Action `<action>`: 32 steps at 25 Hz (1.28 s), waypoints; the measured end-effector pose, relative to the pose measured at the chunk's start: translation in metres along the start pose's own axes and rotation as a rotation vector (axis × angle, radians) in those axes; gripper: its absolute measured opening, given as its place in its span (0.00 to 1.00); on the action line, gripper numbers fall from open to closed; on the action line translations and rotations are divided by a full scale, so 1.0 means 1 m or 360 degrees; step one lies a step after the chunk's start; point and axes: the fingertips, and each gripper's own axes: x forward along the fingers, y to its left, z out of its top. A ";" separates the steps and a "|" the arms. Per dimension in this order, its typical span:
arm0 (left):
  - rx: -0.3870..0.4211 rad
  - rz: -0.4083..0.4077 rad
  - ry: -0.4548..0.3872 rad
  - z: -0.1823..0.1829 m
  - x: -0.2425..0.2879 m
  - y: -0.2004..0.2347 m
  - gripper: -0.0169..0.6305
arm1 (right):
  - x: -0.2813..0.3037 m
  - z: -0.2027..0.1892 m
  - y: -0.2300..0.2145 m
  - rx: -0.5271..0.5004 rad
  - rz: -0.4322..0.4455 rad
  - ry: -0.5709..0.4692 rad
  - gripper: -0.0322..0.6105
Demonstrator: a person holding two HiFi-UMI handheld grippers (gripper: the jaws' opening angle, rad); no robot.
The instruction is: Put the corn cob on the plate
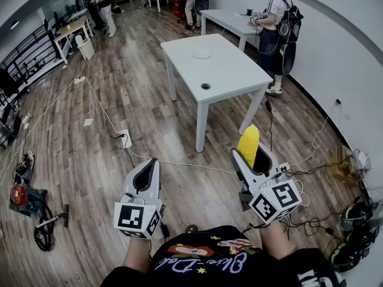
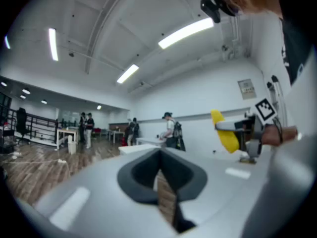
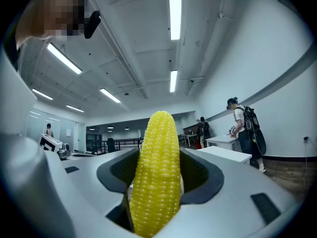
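A yellow corn cob [image 1: 248, 145] stands upright between the jaws of my right gripper [image 1: 254, 155], which is shut on it and held level above the floor. In the right gripper view the corn cob [image 3: 157, 172] fills the middle, its tip rising past the jaws. My left gripper [image 1: 148, 165] is beside it on the left, jaws together and holding nothing. The left gripper view shows the corn cob [image 2: 225, 130] off to the right. A small white plate [image 1: 201, 53] lies on the white table [image 1: 227, 76] further ahead, well away from both grippers.
A wooden floor with white cables and a power strip [image 1: 125, 139] lies between me and the table. A person with a backpack [image 1: 276, 23] stands at the table's far right. More tables and people are at the back; cables and gear [image 1: 353, 232] lie along the right wall.
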 end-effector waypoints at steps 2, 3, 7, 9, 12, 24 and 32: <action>-0.0018 -0.0004 0.0002 -0.007 0.003 0.013 0.02 | 0.007 -0.007 0.005 0.0013 -0.0009 0.0006 0.43; -0.0025 -0.0004 0.0002 -0.009 0.006 0.019 0.02 | 0.012 -0.009 0.006 0.0020 -0.0013 0.0008 0.43; -0.0047 -0.0011 -0.0020 -0.010 0.037 0.040 0.02 | 0.039 -0.013 -0.007 0.0024 -0.0031 0.0024 0.43; -0.0048 -0.0022 -0.0024 -0.013 0.056 0.048 0.02 | 0.055 -0.014 -0.022 0.0011 -0.0051 0.0025 0.43; -0.0026 -0.0030 0.0002 -0.022 0.090 0.064 0.02 | 0.088 -0.018 -0.048 0.0026 -0.0077 0.0006 0.43; 0.0146 0.0132 -0.0144 0.024 0.263 0.175 0.02 | 0.298 -0.002 -0.150 0.0125 0.0051 -0.0106 0.43; 0.0029 0.0117 0.0002 -0.013 0.340 0.239 0.02 | 0.399 -0.036 -0.183 0.0239 0.0017 0.0058 0.43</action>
